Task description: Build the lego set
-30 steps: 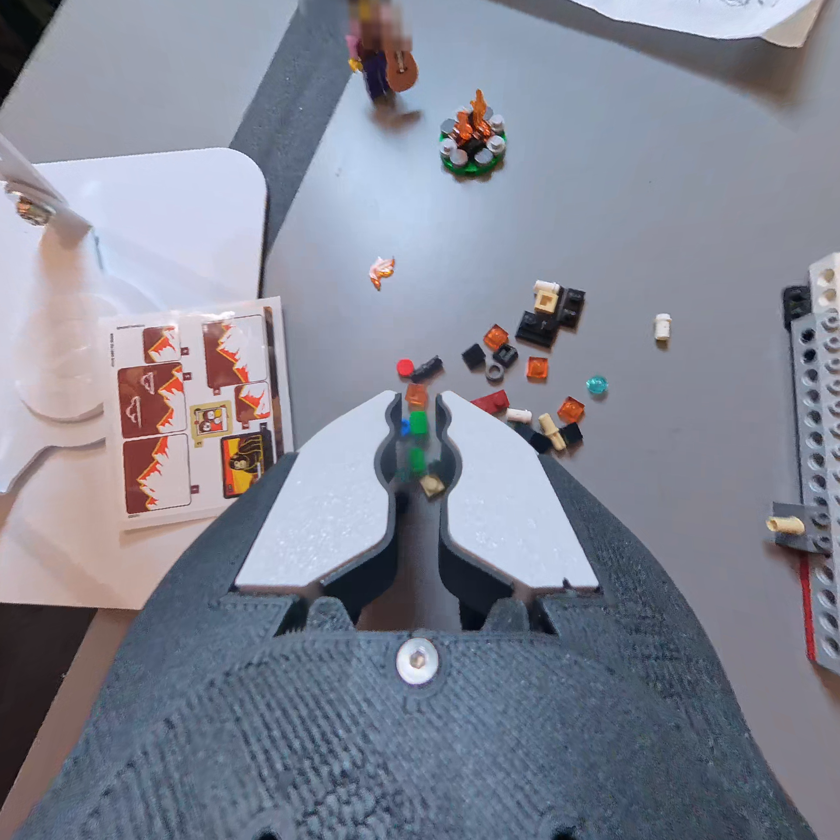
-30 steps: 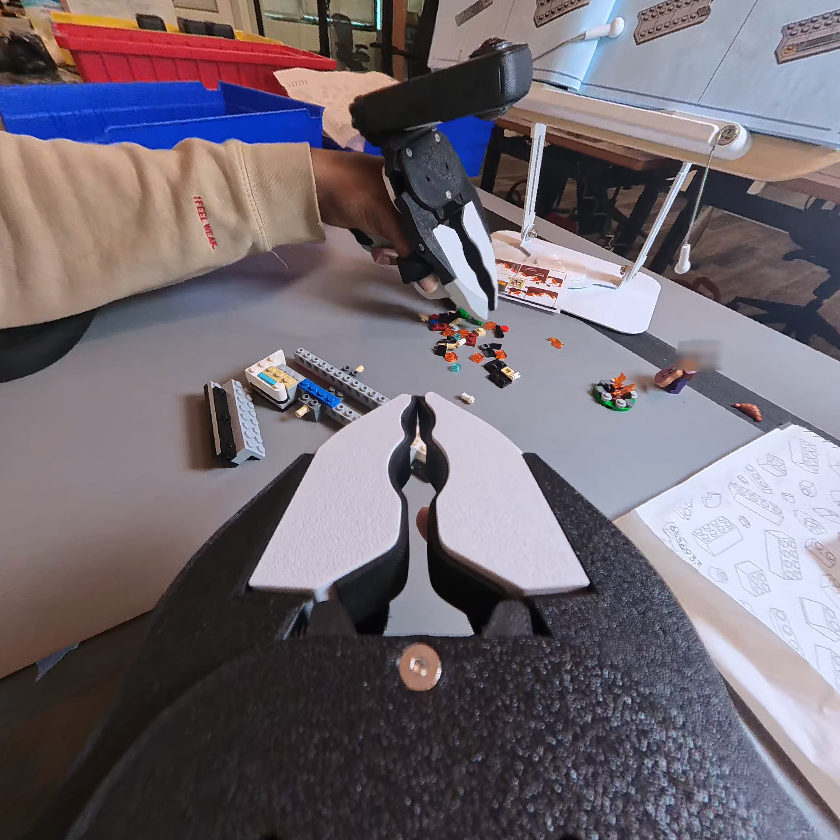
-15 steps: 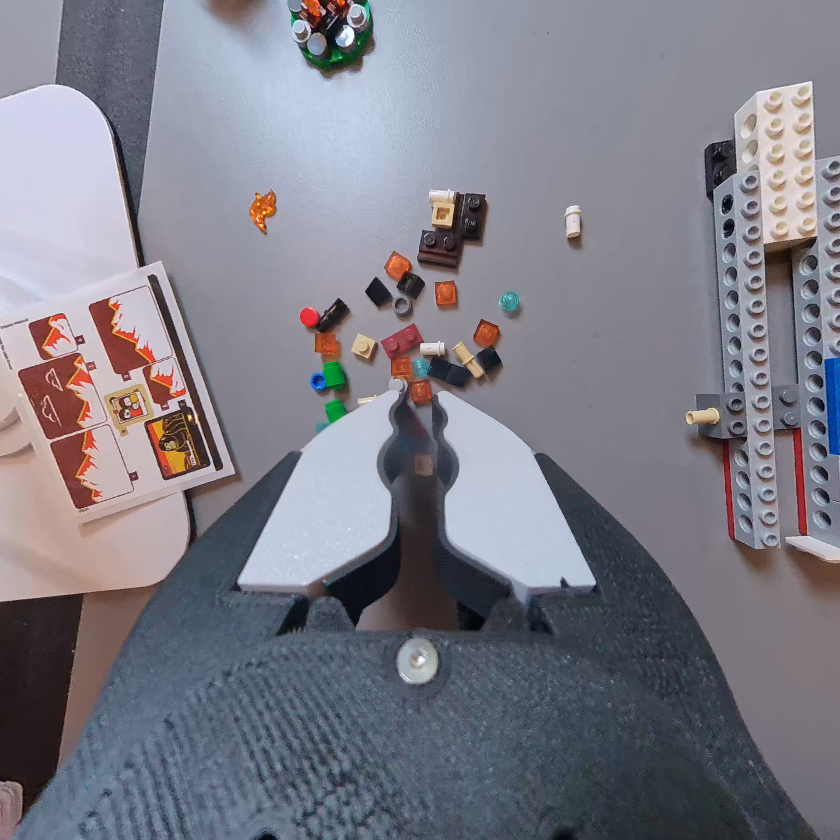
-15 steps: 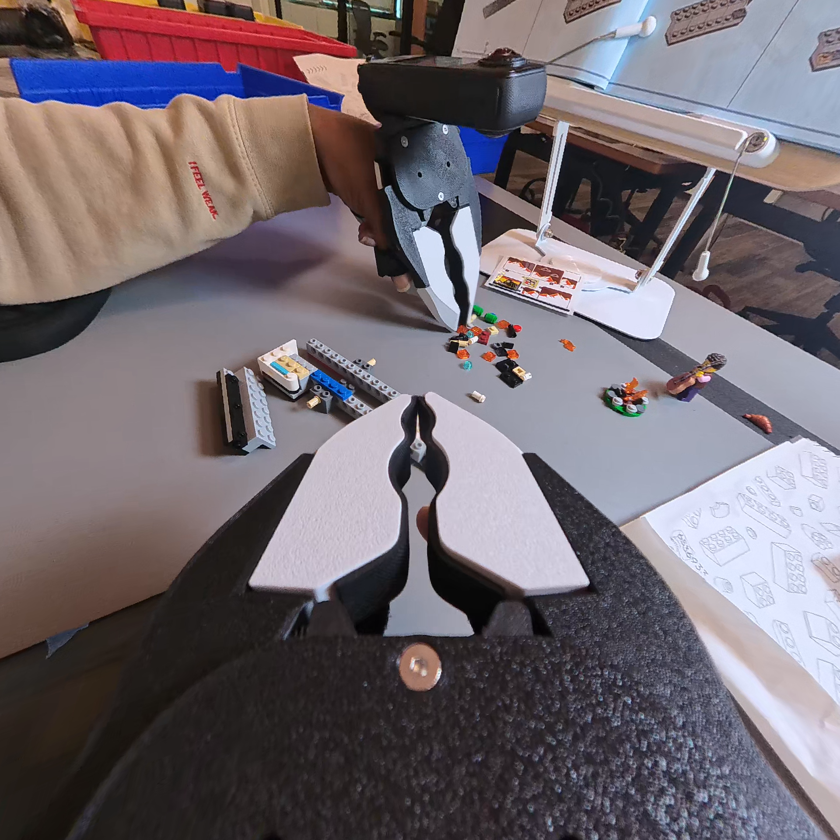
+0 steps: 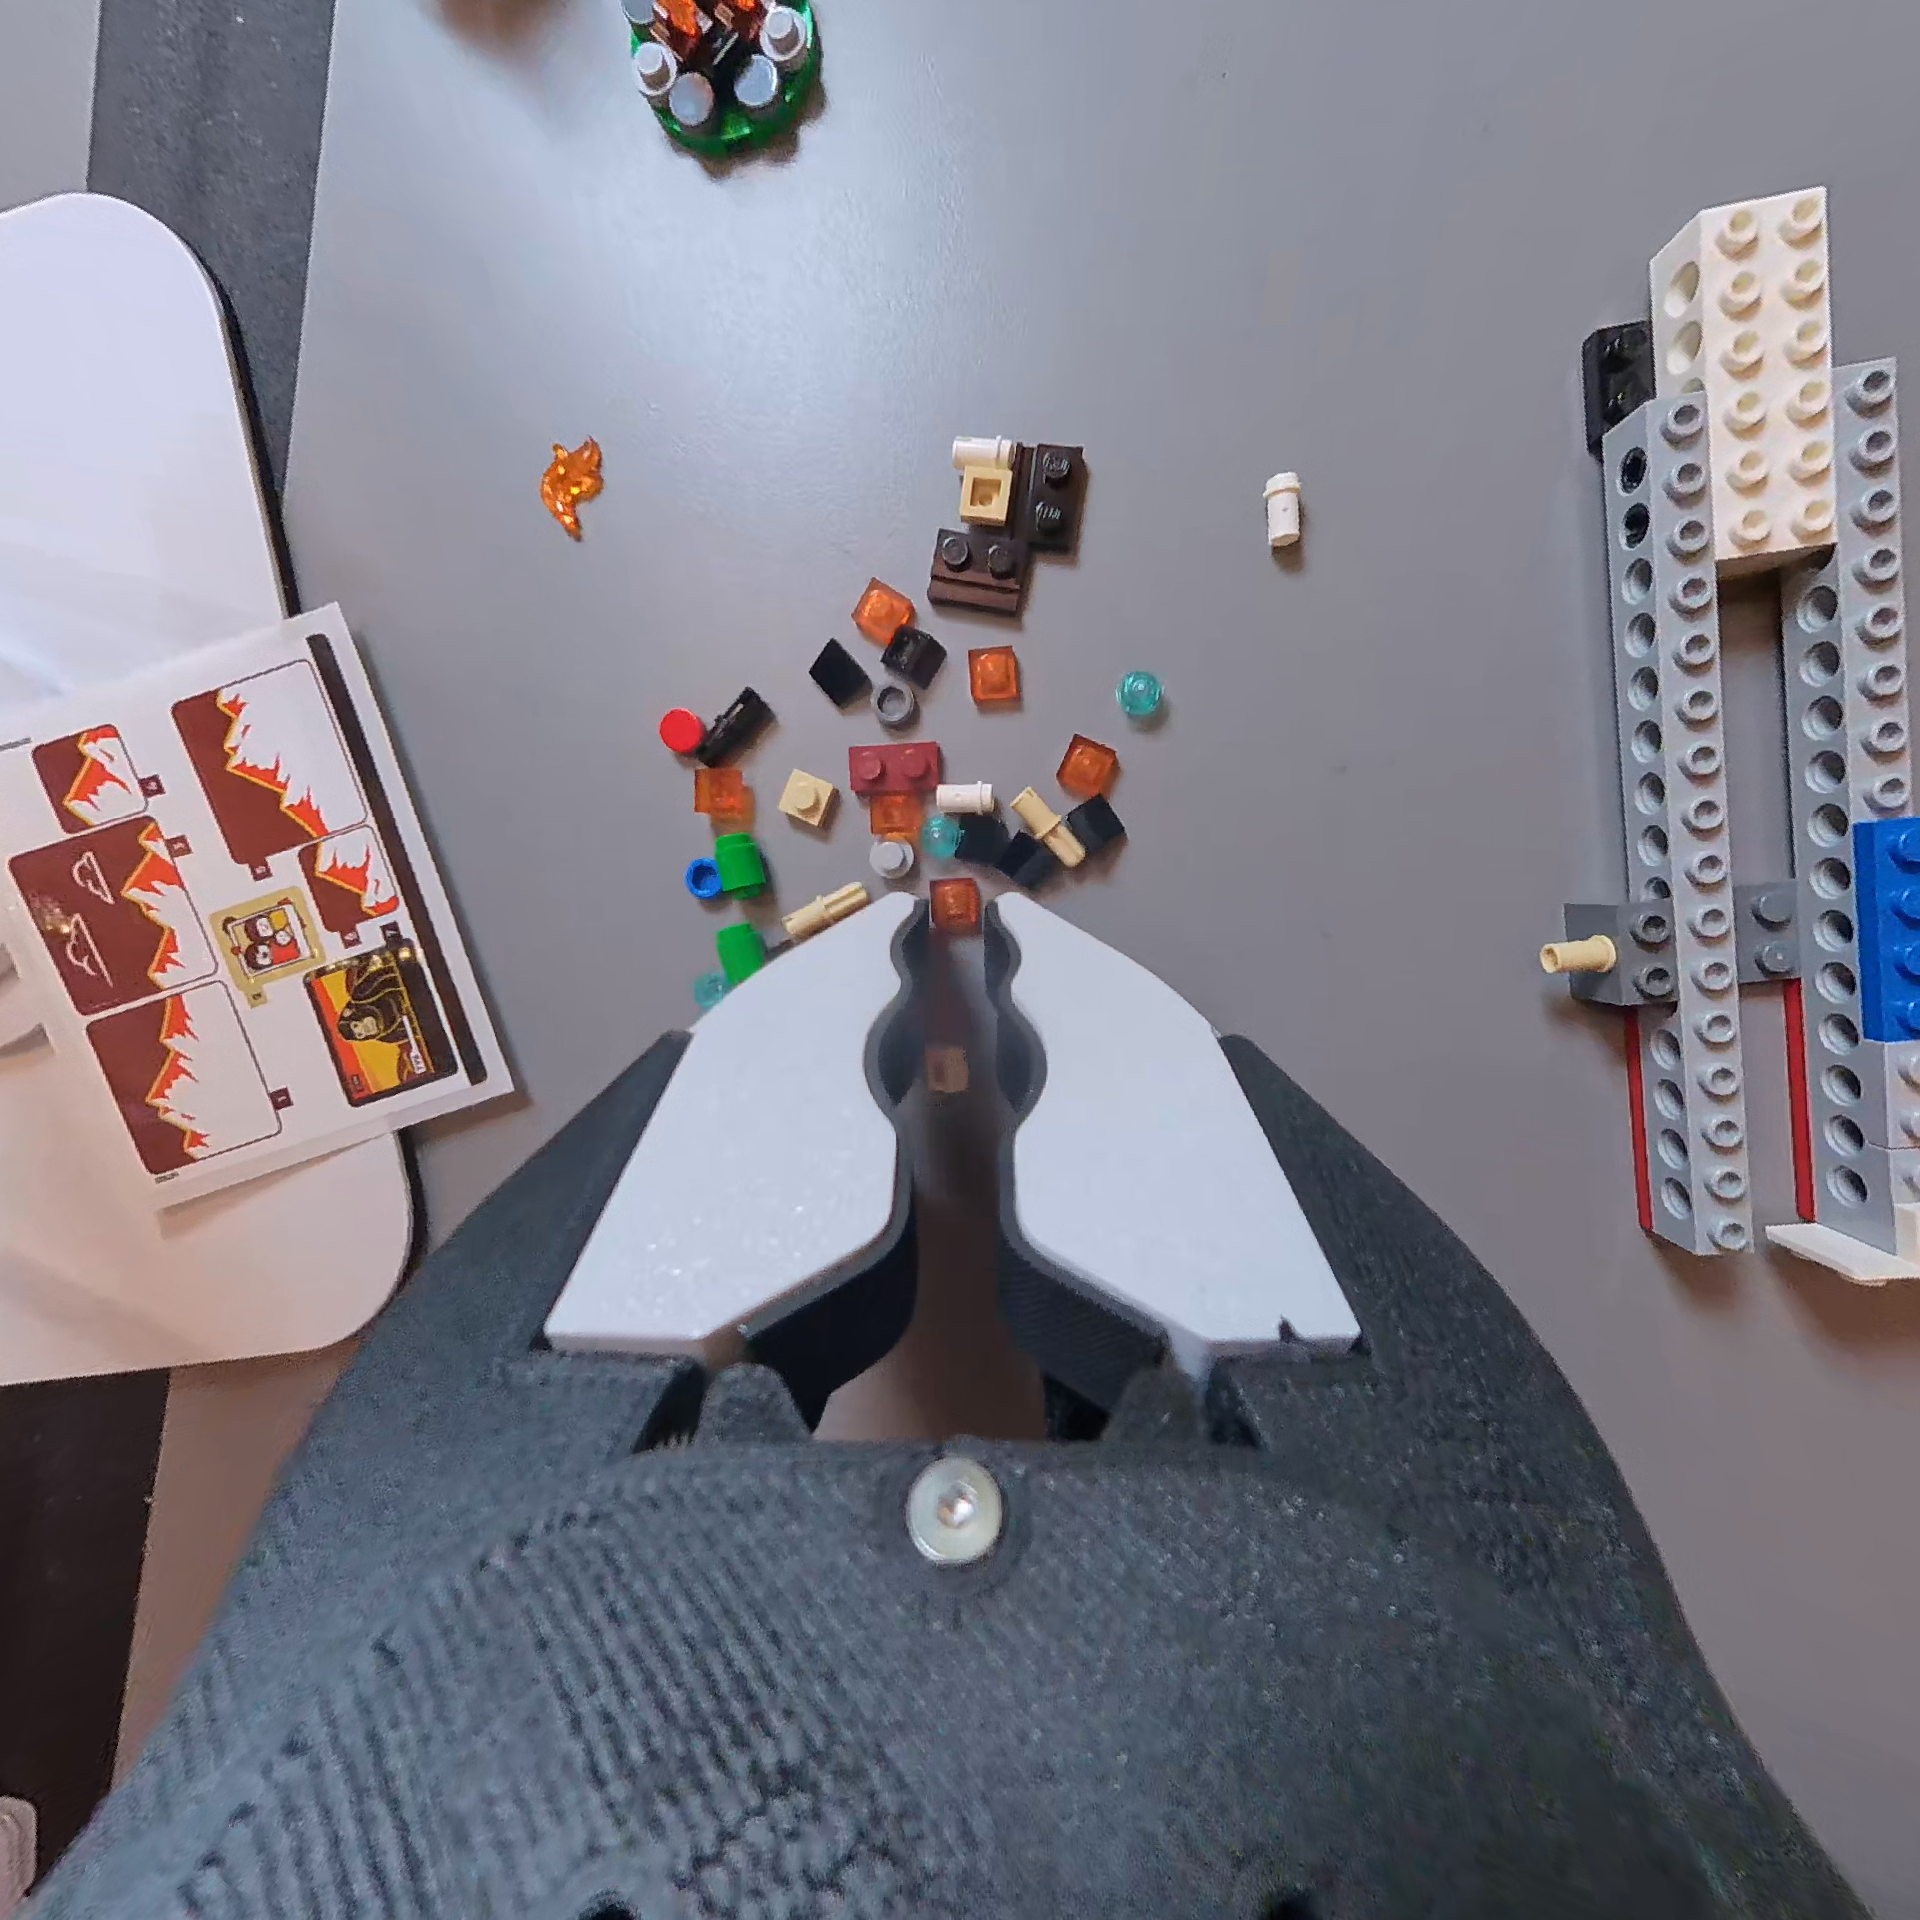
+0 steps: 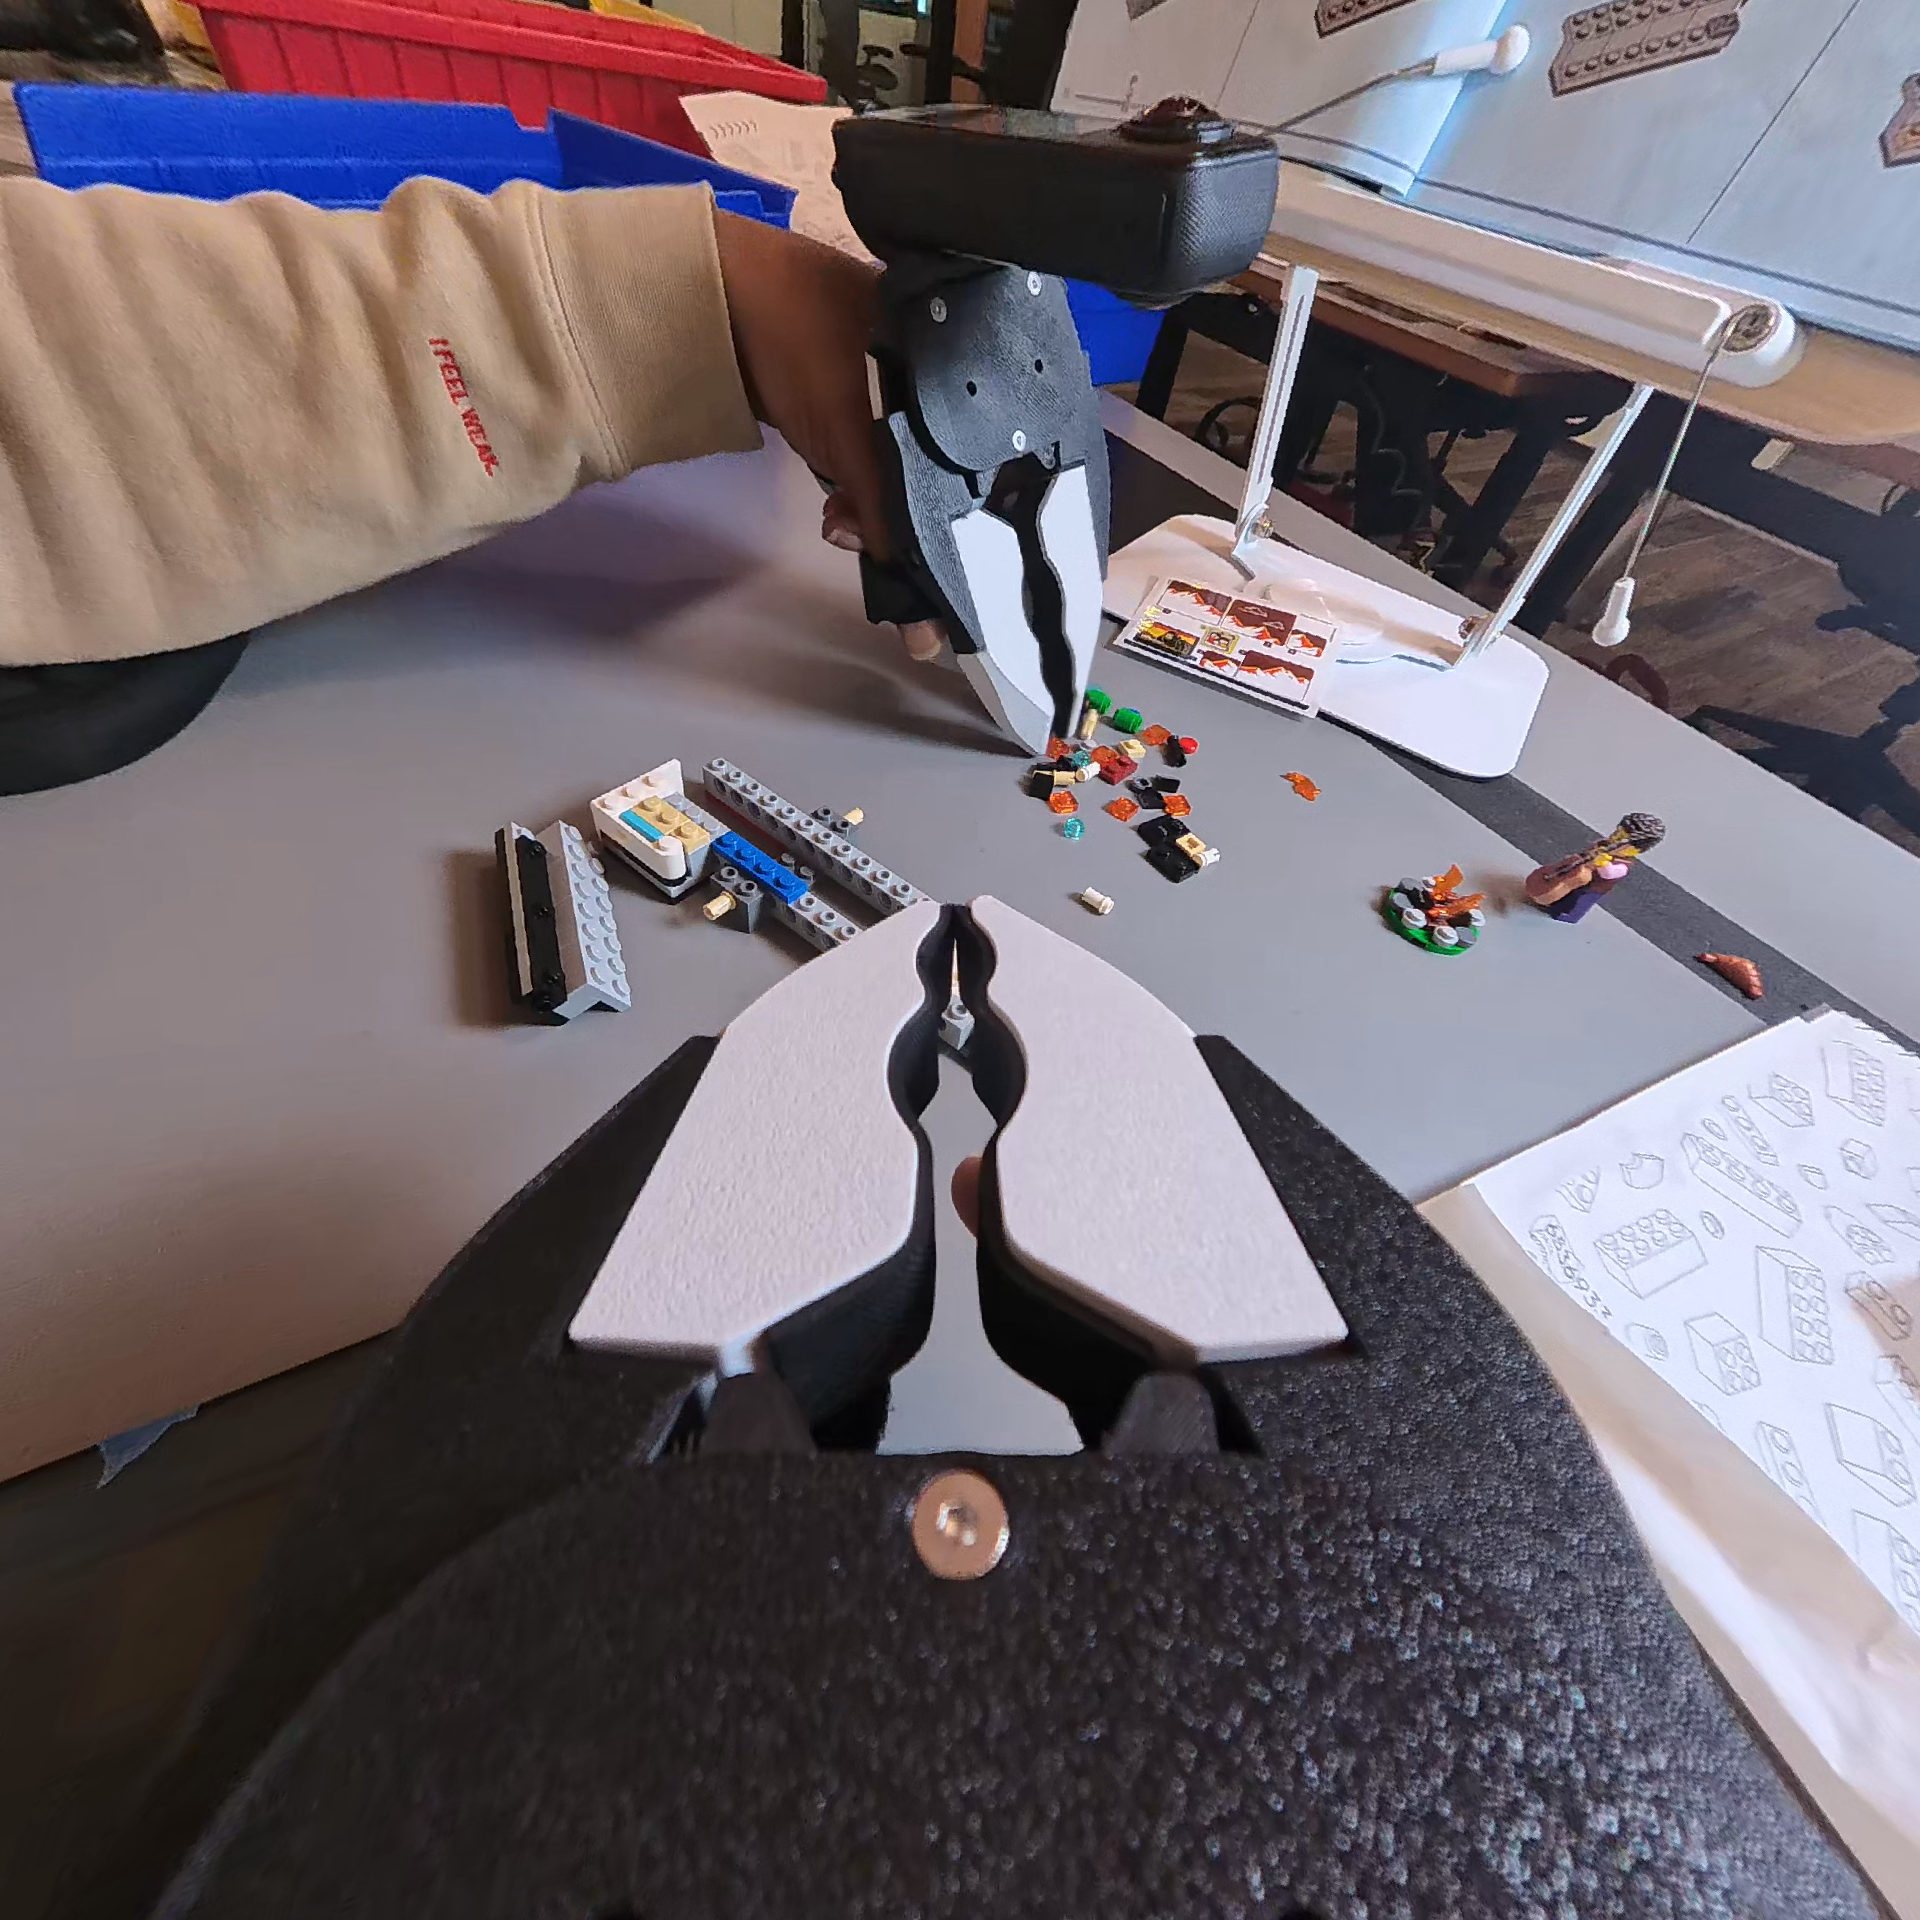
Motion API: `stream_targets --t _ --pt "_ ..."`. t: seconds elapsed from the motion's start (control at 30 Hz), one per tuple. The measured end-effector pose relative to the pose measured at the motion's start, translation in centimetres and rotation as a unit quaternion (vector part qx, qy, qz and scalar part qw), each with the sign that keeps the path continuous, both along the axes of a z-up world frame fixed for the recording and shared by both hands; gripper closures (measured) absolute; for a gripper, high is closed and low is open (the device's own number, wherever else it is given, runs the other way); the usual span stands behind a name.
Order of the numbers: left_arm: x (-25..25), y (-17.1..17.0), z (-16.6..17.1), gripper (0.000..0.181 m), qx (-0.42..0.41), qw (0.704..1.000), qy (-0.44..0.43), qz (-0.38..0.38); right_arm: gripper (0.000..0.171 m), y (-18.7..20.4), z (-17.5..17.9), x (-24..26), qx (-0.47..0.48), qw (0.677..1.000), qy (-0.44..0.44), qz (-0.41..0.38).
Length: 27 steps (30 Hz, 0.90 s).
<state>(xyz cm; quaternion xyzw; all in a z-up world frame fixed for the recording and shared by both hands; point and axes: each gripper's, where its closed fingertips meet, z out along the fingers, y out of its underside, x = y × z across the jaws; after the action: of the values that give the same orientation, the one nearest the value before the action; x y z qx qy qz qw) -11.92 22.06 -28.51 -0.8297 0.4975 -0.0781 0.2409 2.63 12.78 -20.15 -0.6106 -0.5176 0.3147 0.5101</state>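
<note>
My left gripper points straight down at the near edge of a pile of small loose lego pieces. Its jaws are closed against the sides of an orange transparent tile lying on the grey table. In the right wrist view the left gripper touches the table at the pile, held by a hand in a beige sleeve. My right gripper hovers nearer, shut, with a small grey piece in the hollow behind its tips. The partly built model of grey beams lies to the right of the pile.
The model and a black-and-grey sub-assembly lie left of the pile. A sticker sheet rests on a white stand base. A campfire build, a minifigure and printed paper are on the right. Blue and red bins stand behind. The gap from one gripper's tips to the other's is roughly 20 centimeters.
My left gripper tilted upright, drew back to the near edge of the pile and came down, its jaws narrowing around the orange tile. My right gripper has barely moved.
</note>
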Motion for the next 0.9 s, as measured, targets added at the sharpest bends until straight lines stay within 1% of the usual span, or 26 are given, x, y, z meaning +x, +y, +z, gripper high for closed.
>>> stream_targets --t 0.2,0.47,0.53,0.63,0.67,0.73,0.83,0.9 --pt "0.3 0.0 0.0 0.173 -0.011 0.999 -0.033 0.007 0.171 -0.2 -0.2 -0.1 0.000 1.000 -0.005 0.005" --pt "0.7 0.3 0.0 0.173 -0.014 0.998 -0.053 0.015 0.171 -0.3 -0.4 -0.2 0.002 1.000 -0.010 0.007" --pt "0.5 0.3 0.0 0.173 -0.007 0.999 -0.047 0.013 0.171 -0.3 -0.3 -0.1 0.003 1.000 -0.010 0.006" --pt "0.3 -0.1 0.7 0.174 0.001 0.999 -0.051 0.007 0.171 -0.2 -0.3 -0.1 0.004 1.000 -0.010 0.005" --pt "0.4 -0.6 1.3 0.174 0.001 0.998 -0.060 0.002 0.171 -0.2 -0.4 -0.1 0.003 1.000 -0.010 0.005" --pt "1.3 -2.4 3.0 0.174 0.000 0.996 -0.087 -0.032 0.171 -0.2 -0.5 0.0 0.001 1.000 -0.011 0.005" --pt "3.2 -7.2 4.9 0.174 -0.030 0.986 -0.117 -0.114 0.171 -0.6 -0.8 -0.1 -0.005 1.000 -0.017 0.018" --pt "4.2 -10.7 5.2 0.174 -0.063 0.976 -0.135 -0.158 0.169 -1.7 -1.0 -0.5 -0.004 0.999 -0.021 0.049"
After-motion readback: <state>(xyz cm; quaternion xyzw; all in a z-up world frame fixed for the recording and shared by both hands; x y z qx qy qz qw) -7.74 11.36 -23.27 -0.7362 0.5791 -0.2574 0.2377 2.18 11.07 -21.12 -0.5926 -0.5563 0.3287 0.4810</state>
